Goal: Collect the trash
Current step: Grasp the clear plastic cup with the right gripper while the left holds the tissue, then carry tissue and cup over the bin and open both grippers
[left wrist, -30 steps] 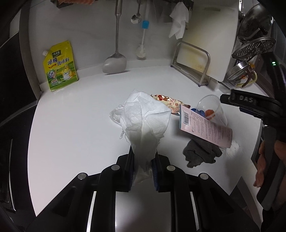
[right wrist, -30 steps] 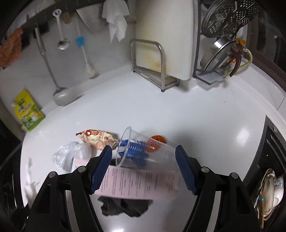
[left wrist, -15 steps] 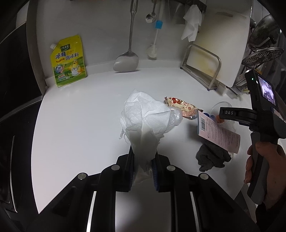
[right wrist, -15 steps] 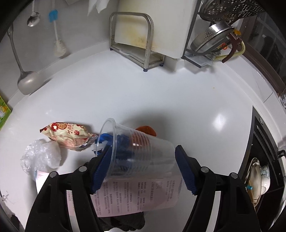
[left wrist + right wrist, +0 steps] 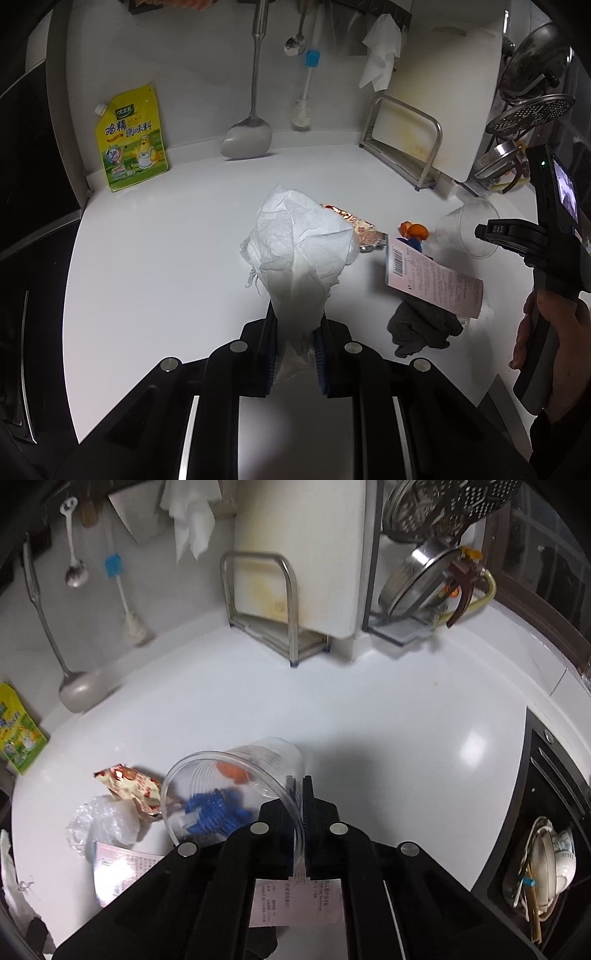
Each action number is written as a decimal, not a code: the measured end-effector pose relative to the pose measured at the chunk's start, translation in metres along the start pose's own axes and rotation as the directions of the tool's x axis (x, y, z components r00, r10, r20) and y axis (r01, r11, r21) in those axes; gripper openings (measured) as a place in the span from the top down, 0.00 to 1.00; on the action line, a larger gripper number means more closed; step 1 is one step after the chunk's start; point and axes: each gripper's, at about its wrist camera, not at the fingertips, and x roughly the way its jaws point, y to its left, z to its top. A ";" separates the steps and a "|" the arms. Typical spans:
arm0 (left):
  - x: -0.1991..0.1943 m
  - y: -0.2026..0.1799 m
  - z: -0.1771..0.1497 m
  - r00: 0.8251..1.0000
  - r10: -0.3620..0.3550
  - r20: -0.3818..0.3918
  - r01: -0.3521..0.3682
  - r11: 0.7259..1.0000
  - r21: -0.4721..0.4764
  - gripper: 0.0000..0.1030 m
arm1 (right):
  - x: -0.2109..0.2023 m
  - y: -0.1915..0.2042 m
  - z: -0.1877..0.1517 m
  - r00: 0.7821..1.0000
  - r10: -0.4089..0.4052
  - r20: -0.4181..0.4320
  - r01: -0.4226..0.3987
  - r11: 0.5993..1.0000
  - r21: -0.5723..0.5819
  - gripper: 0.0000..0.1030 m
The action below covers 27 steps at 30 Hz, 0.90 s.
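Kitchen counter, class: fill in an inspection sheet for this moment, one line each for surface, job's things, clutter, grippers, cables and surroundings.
Surface: white counter, glossy, trash gathered near the middle.
Job's things: crumpled white tissue; clear plastic cup on its side; snack wrapper; pink printed leaflet; clear plastic wad; blue and orange bottle caps.
Clutter: dark grey cloth; yellow seasoning pouch.
Grippers: left gripper jaws shut on the tissue; right gripper jaws pinch the cup's rim wall.
Cables: nothing seen.
Surroundings: cutting board in a metal rack, hanging spatula, brush, pot lids; a hand holds the right gripper.
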 end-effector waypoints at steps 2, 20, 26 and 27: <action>-0.003 -0.005 0.000 1.000 -0.006 0.004 0.006 1.000 0.008 0.83 | -0.008 -0.001 -0.001 1.000 0.018 0.023 -0.018 1.000 -0.003 0.96; -0.046 -0.054 -0.024 0.999 -0.044 0.020 0.042 0.997 0.069 0.83 | -0.092 -0.044 -0.063 0.988 0.142 0.060 -0.139 0.989 -0.057 0.96; -0.069 -0.077 -0.050 0.999 -0.046 0.008 0.045 0.995 0.091 0.83 | -0.114 -0.067 -0.103 0.985 0.170 0.024 -0.168 0.982 -0.081 0.96; -0.073 -0.081 -0.055 0.999 -0.047 0.007 0.046 0.995 0.093 0.83 | -0.117 -0.072 -0.110 0.984 0.176 0.014 -0.174 0.981 -0.083 0.96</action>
